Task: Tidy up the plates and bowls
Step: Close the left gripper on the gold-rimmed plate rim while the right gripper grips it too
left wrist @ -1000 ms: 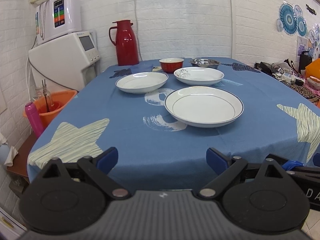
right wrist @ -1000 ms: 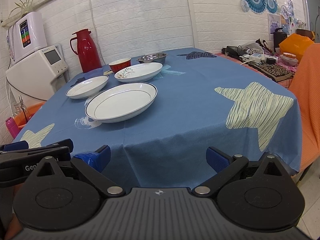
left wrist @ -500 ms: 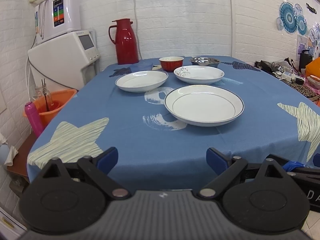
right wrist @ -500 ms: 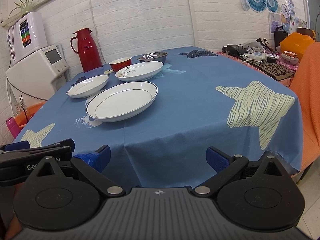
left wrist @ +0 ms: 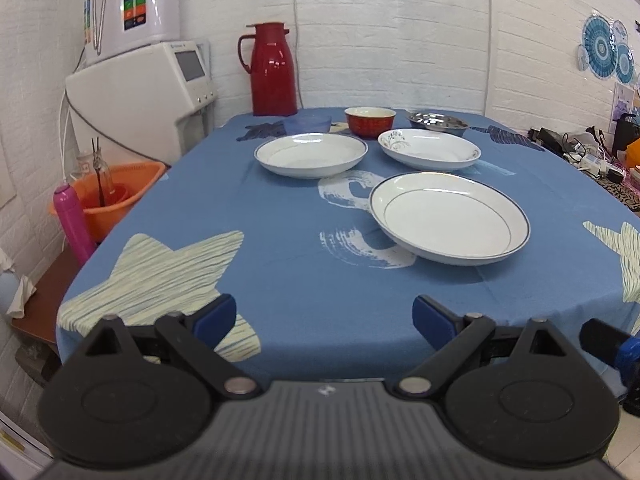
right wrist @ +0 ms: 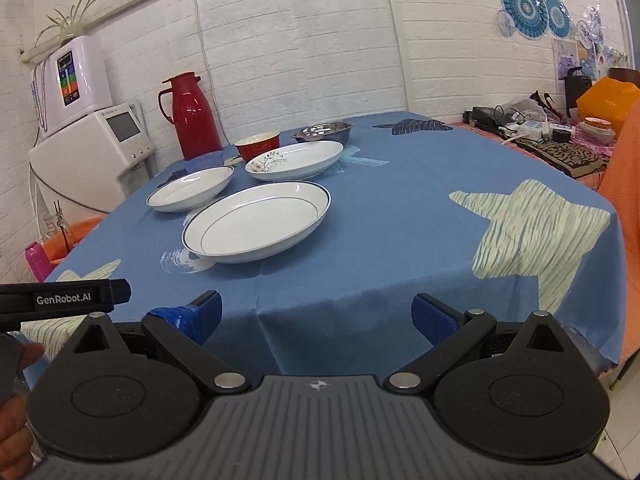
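Facing the large rimmed plate (left wrist: 450, 218) on the blue tablecloth (left wrist: 280, 216), you hold both grippers spread wide and empty.
Beyond that plate sit a second white plate (left wrist: 311, 154), a floral plate (left wrist: 430, 149), a red bowl (left wrist: 370, 121) and a steel bowl (left wrist: 438, 122); your left gripper (left wrist: 325, 314) and right gripper (right wrist: 316, 312) hover short of the plate, off the table's near edge.

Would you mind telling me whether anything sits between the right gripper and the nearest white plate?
Nothing visible does. Between the right gripper, jaws open, and the nearest white plate lies only bare blue tablecloth. The other dishes sit behind that plate.
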`<state>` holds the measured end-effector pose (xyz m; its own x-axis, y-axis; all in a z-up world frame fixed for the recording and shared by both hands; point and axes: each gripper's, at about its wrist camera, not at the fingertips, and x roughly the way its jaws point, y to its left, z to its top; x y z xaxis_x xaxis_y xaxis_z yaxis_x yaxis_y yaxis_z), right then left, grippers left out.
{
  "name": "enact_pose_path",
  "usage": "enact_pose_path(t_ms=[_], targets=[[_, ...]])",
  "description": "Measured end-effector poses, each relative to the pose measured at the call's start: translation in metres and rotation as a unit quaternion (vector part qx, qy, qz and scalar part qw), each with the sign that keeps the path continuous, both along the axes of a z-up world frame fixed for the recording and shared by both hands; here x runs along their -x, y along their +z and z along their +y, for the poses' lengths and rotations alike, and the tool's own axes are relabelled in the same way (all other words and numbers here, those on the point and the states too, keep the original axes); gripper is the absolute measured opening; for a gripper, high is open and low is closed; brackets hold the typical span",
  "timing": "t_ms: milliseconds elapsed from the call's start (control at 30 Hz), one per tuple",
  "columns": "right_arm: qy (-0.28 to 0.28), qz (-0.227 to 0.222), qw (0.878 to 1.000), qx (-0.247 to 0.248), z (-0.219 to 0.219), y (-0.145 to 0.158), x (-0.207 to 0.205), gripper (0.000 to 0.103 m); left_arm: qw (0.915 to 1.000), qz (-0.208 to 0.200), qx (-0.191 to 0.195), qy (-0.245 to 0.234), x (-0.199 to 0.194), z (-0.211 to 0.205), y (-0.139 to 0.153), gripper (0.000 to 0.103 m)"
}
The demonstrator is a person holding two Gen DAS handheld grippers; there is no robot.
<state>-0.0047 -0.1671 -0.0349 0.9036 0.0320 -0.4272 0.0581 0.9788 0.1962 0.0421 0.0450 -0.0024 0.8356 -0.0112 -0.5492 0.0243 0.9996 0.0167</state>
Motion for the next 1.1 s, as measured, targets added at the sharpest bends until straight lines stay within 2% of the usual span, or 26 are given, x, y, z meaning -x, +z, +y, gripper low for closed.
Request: enact_pose_path(t_ms=[200, 367, 433, 533, 633, 700, 767, 867, 933, 1033, 1100], targets=[[0.005, 0.010, 1.000, 0.022, -0.028, 0.024, -0.054, 0.089, 0.9970, 0.054, 0.053, -0.020, -0.052, 0.022, 0.010, 0.094], [0.044, 0.112, 0.993, 0.022, -0.039, 0.032, -0.139, 0.089, 0.9862, 0.108, 0.106, -0.067, -0.111, 0.021, 0.017, 0.094], [0.062, 0.138, 0.988, 0.035, -0.031, 0.035, -0.170, 0.089, 0.9817, 0.142, 0.099, -0.079, -0.140, 0.013, 0.016, 0.094], [0.068, 0.179, 0.978, 0.083, -0.015, 0.029, -0.204, 0.089, 0.9770, 0.180, 0.073, -0.088, -0.178, 0.001, 0.004, 0.094], [0.065, 0.225, 0.966, 0.108, -0.006, 0.018, -0.227, 0.089, 0.9675, 0.221, 0.073, -0.099, -0.205, -0.005, -0.012, 0.094], [0.067, 0.232, 0.961, 0.134, 0.000, 0.014, -0.233, 0.089, 0.9727, 0.206, 0.038, -0.099, -0.211, -0.012, -0.014, 0.094], [0.071, 0.246, 0.956, 0.145, 0.005, 0.010, -0.239, 0.089, 0.9742, 0.203, 0.008, -0.099, -0.214, -0.019, -0.015, 0.094], [0.075, 0.265, 0.955, 0.111, 0.004, 0.007, -0.247, 0.090, 0.9714, 0.211, 0.010, -0.109, -0.218, -0.021, -0.020, 0.094], [0.071, 0.286, 0.954, 0.053, -0.008, 0.002, -0.250, 0.092, 0.9737, 0.203, 0.014, -0.103, -0.218, -0.022, -0.021, 0.094], [0.072, 0.270, 0.959, 0.055, -0.010, 0.002, -0.243, 0.091, 0.9748, 0.198, 0.015, -0.102, -0.217, -0.022, -0.021, 0.094], [0.074, 0.282, 0.955, 0.055, -0.010, 0.004, -0.246, 0.091, 0.9748, 0.198, 0.017, -0.101, -0.217, -0.023, -0.021, 0.094]])
